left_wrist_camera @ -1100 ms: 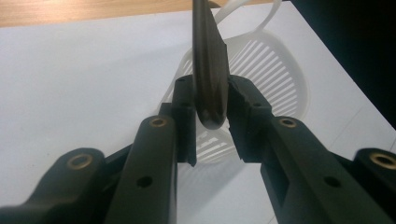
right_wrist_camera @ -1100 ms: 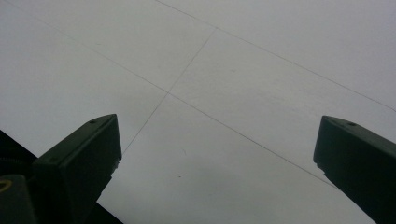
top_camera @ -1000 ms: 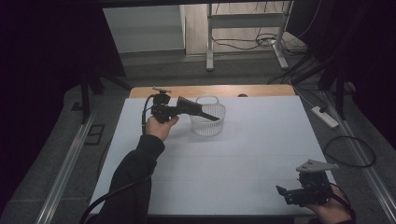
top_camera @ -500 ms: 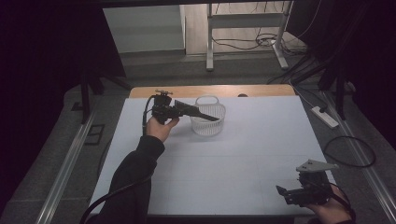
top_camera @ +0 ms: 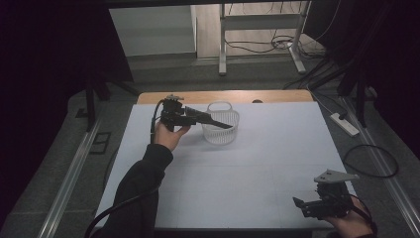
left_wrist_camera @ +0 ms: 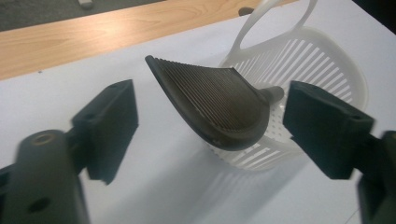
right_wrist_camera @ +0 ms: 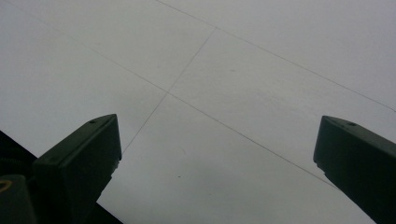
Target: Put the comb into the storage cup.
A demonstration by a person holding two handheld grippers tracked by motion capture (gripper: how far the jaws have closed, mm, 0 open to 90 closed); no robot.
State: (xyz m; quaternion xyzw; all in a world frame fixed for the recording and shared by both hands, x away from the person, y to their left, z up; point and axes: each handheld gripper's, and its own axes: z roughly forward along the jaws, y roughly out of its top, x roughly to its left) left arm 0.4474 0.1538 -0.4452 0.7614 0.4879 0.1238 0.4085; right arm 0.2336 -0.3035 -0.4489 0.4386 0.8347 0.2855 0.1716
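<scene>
Between the parted left gripper [left_wrist_camera: 210, 116] pads, untouched, a ribbed black scoop [left_wrist_camera: 212, 105] leans on the basket [left_wrist_camera: 322, 65].

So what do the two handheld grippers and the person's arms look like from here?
Both are black two-jaw tools. The left gripper has blocky rectangular pads and a black cable trailing along a dark long sleeve. The right gripper carries a grey three-cornered plate on top, with a dark strap at the wrist.

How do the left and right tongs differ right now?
The left tongs reach over the white basket, jaws just opened around a dark ribbed piece; the right tongs sit at the table's near edge with nothing between them. Both stand open.
</scene>
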